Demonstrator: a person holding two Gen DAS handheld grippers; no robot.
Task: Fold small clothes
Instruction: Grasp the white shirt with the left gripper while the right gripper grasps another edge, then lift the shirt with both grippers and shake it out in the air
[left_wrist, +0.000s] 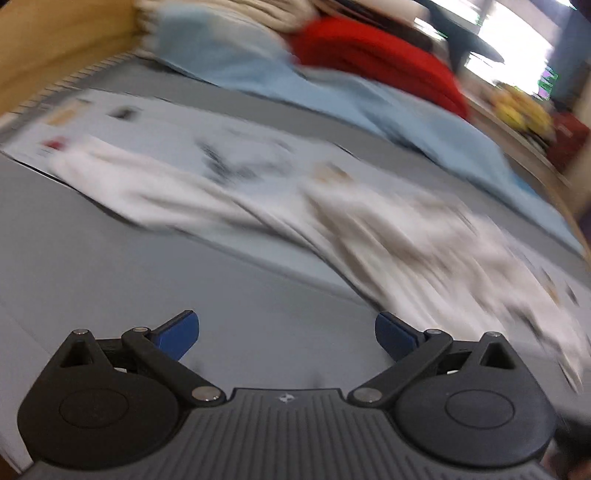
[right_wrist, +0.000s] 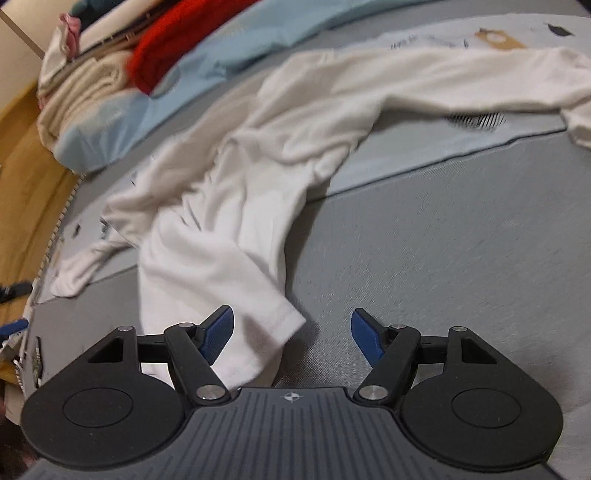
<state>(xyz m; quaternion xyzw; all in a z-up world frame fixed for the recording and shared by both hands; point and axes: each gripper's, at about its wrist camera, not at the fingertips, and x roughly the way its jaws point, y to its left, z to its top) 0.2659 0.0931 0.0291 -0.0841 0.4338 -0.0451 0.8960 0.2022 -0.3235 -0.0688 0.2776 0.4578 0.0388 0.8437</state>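
A white long-sleeved garment (left_wrist: 258, 192) lies crumpled across the grey surface (left_wrist: 147, 277); this view is blurred. My left gripper (left_wrist: 286, 325) is open wide above bare grey surface, and the garment's edge passes just beyond its right fingertip. In the right wrist view the same garment (right_wrist: 229, 221) stretches from the upper right down to a hem corner. That corner lies between the fingers of my right gripper (right_wrist: 291, 314), against the left blue pad (right_wrist: 219, 332). The right pad stands well apart from the cloth, so the jaws are open.
A pale printed sheet (right_wrist: 406, 147) lies under part of the garment. Behind it are a light blue cloth (right_wrist: 229, 48), a red garment (right_wrist: 166, 48) and a cream folded stack (right_wrist: 85, 92). A wooden edge (right_wrist: 26, 177) borders the surface on the left.
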